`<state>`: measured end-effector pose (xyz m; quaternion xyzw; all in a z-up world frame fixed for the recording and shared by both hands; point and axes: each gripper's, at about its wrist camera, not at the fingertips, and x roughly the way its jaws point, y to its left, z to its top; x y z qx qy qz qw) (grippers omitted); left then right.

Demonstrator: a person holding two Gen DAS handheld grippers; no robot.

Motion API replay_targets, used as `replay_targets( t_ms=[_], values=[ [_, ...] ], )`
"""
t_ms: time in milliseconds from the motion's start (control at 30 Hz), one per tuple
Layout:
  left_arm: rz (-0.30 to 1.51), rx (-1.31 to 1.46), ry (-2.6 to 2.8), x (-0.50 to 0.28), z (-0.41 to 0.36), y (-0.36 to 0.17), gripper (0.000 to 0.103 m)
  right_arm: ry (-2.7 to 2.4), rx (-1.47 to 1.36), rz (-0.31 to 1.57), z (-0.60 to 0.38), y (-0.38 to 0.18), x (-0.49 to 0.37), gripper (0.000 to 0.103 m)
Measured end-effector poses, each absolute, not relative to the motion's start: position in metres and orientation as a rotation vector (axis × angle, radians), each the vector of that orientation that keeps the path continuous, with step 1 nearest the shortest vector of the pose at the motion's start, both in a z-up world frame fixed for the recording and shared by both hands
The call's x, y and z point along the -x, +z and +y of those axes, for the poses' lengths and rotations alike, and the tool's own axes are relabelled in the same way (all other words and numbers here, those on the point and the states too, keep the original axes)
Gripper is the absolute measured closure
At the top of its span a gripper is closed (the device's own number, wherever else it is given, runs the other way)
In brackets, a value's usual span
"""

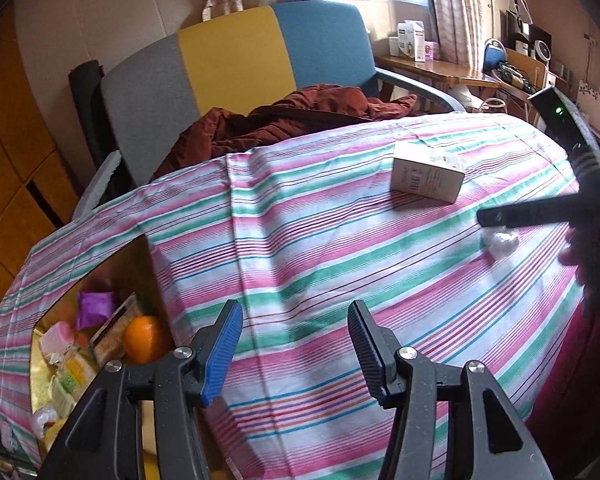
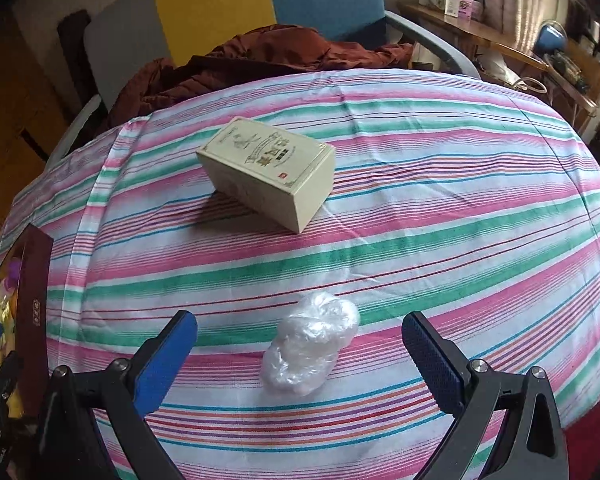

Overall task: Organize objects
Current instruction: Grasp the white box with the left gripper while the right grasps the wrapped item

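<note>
Plastic wad (image 2: 310, 344) and box (image 2: 268, 172) remain on worktop (image 2: 460, 220) (unsorted); right gripper (image 2: 300, 344) fingers spread around wad, left gripper (image 1: 296, 344) spread, empty.

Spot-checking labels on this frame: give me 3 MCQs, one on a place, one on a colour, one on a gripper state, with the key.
1. Where does the crumpled plastic bag lie?
A. on the box
B. on the striped cloth, ahead of the right gripper's open fingers
C. in the bin with the orange

2. What colour is the middle panel of the chair back?
A. yellow
B. red
C. black

3. What state is the left gripper in?
A. shut on the box
B. shut on the cloth
C. open, holding nothing

Key: B, the bag rests on the striped cloth just before the right gripper; A, yellow sits between grey and blue panels; C, the fingers stand apart over bare cloth.
</note>
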<state>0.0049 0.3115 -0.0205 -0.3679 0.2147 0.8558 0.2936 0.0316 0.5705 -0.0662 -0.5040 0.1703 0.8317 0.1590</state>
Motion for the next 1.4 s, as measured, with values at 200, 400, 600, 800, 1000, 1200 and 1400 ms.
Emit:
replay_targets(
  t_ms=[200,400,600,800,1000,1200,1400],
  values=[
    [0.472,1.01,2.215,0.01,0.337,-0.017,0.048,2.348,1.47,0.521,0.576,-0.074,-0.032,0.001],
    [0.345,1.091,2.123,0.032,0.365,-0.019,0.048,2.294,1.524,0.474,0.577,-0.085,-0.026,0.015],
    [0.241,1.185,2.026,0.05,0.393,-0.03,0.039,2.285,1.544,0.437,0.578,-0.09,-0.022,0.064],
    [0.098,1.329,1.925,0.072,0.424,-0.043,0.03,2.276,1.462,0.435,0.586,-0.079,-0.028,0.065],
    [-0.074,1.49,1.854,0.091,0.465,-0.057,0.017,2.266,1.31,0.526,0.604,-0.063,-0.041,0.065],
    [-0.132,1.532,1.915,0.106,0.509,-0.059,0.001,2.257,1.232,0.59,0.614,-0.055,-0.047,0.065],
    [-0.062,1.568,1.971,0.124,0.551,-0.063,0.001,2.254,1.186,0.639,0.623,-0.052,-0.055,0.065]
  ],
)
